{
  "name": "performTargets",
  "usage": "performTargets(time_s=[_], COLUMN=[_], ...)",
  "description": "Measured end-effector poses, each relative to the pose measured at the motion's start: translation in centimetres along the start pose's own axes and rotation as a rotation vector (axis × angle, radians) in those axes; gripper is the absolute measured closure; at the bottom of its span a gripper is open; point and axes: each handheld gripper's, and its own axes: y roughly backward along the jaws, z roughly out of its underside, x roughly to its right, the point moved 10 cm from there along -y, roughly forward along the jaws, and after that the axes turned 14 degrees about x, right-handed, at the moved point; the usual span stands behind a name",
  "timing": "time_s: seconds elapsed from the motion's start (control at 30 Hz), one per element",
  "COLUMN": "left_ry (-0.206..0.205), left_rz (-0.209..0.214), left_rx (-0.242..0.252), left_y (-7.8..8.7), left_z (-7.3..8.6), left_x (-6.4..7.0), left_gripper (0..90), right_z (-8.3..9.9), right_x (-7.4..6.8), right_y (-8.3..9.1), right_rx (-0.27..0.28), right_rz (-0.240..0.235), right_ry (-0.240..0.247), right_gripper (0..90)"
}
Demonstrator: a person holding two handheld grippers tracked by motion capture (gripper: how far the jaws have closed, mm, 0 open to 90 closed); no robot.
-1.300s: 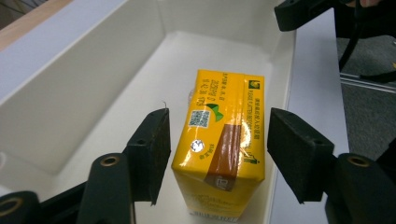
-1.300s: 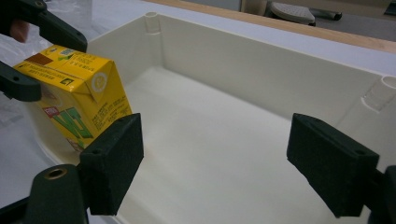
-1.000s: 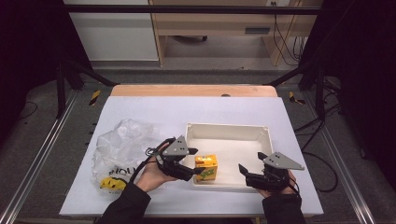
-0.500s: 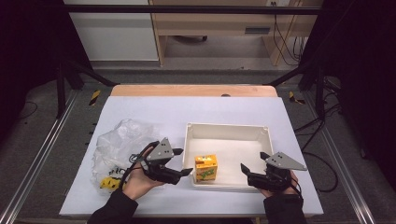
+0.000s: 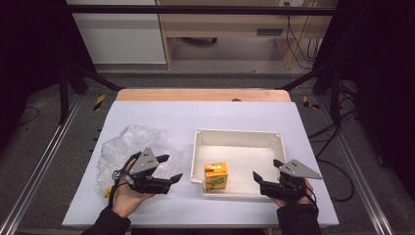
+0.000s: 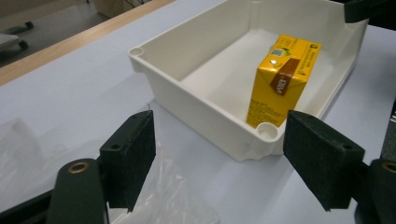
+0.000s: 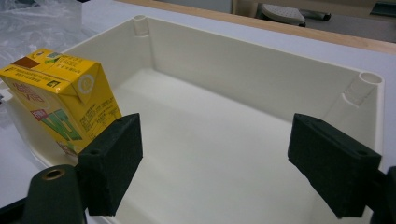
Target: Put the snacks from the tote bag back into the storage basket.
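Observation:
A yellow juice carton [image 5: 216,175] stands upright in the near left corner of a white tray [image 5: 238,132]. My left gripper [image 5: 171,167] is open, just left of the tray over the edge of a clear plastic bag [image 5: 122,144], with nothing between its jaws. In the left gripper view the carton [image 6: 280,79] and tray [image 6: 187,46] lie ahead of the open left gripper [image 6: 224,154]. My right gripper [image 5: 265,169] is open at the tray's near right corner. From the right gripper view, its jaws [image 7: 224,163] frame the tray's inside [image 7: 243,74], the carton [image 7: 60,93] at left.
The crumpled plastic bag [image 6: 177,196] covers the table's left part, with a small yellow item [image 5: 106,192] under its near edge. A wooden strip [image 5: 200,94] runs along the table's far edge. Metal rails flank the table.
My left gripper has drawn back to the left, away from the carton and tray, and now sits over the bag's edge. The carton and right gripper stay put.

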Motion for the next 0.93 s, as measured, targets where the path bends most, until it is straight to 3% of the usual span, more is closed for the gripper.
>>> performTargets(time_s=[0.23,0.5,0.73,0.93], left_ry=[0.043,0.053,0.103,0.104], left_rz=[-0.093,-0.183,-0.221,-0.241], left_rx=[0.062,0.073,0.069,0.054], left_y=[2.2,4.4,6.0,6.6], left_z=[0.7,1.9,3.4,4.5], left_x=[-1.8,-3.6,-4.7,-5.2], left_gripper=[25.1,24.2,24.1,23.9], right_z=[0.0,0.0,0.2,0.4], right_x=[0.1,0.4,0.6,0.5], right_y=[0.0,0.2,0.2,0.2], right_rx=[-0.001,0.007,0.005,0.003], right_rz=[0.004,0.009,0.005,-0.004], right_ry=[0.001,-0.006,-0.004,0.0], right_gripper=[17.8,17.8,17.1,16.4])
